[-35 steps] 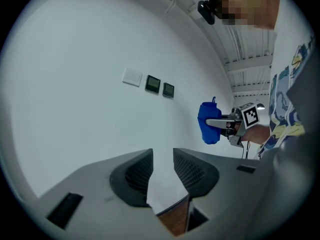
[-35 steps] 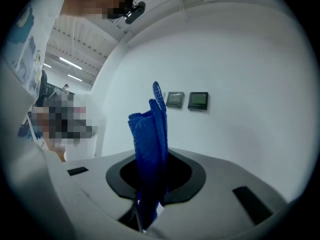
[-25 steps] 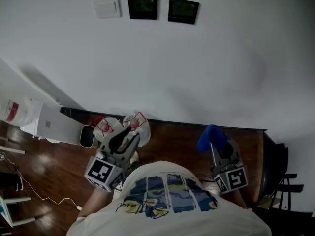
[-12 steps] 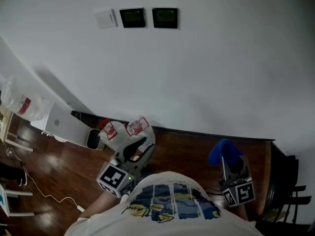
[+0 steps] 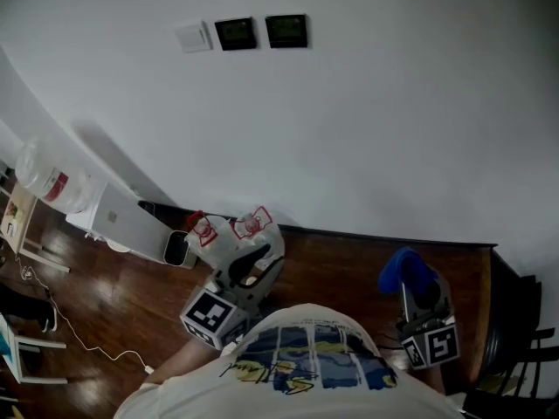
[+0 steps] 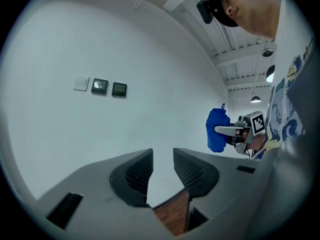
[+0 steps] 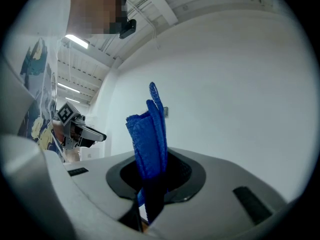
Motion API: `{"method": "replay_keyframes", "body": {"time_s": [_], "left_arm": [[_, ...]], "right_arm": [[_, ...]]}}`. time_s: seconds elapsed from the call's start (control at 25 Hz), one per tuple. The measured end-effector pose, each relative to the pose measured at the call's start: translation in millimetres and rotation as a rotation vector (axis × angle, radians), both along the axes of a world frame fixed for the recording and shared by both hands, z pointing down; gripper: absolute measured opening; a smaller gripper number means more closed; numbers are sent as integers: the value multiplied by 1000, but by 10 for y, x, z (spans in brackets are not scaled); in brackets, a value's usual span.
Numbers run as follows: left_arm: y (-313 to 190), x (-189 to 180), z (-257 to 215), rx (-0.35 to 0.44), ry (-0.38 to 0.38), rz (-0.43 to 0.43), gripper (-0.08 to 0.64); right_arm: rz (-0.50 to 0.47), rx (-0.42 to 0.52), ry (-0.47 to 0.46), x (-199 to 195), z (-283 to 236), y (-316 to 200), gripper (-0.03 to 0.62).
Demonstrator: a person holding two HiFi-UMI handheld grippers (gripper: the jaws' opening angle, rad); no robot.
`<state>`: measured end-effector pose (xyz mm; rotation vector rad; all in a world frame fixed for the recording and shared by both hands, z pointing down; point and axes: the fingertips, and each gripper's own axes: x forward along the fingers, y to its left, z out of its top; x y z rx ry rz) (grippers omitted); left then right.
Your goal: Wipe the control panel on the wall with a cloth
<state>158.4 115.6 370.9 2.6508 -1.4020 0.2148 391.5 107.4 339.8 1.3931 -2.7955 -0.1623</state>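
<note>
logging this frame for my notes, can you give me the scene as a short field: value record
wall: white wall bearing a white switch plate and two dark control panels, left panel and right panel
left gripper: jaws apart, nothing between them
right gripper: jaws shut on blue cloth
cloth to panels: apart, wiping not begun
floor: wooden floor, white plastic bags near left gripper

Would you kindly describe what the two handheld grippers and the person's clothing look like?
The left gripper and right gripper have smooth grey bodies, and their jaws carry dark ribbed pads. The left cube and right cube are white with black square markers. The person wears a white T-shirt with a blue and yellow print.
</note>
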Motion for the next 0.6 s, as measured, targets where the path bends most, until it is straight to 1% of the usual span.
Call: {"method": "replay_keyframes", "body": {"time_s": [0.32, 0.44, 0.6], "left_arm": [[132, 32, 0, 16, -22, 11, 124], [131, 13, -7, 12, -14, 0, 124], [122, -41, 27, 21, -28, -8, 124]], "right_arm": [[-7, 31, -7, -7, -49, 149, 81], [-12, 38, -15, -25, -50, 144, 81], [-18, 5, -19, -67, 10, 141, 81]]}}
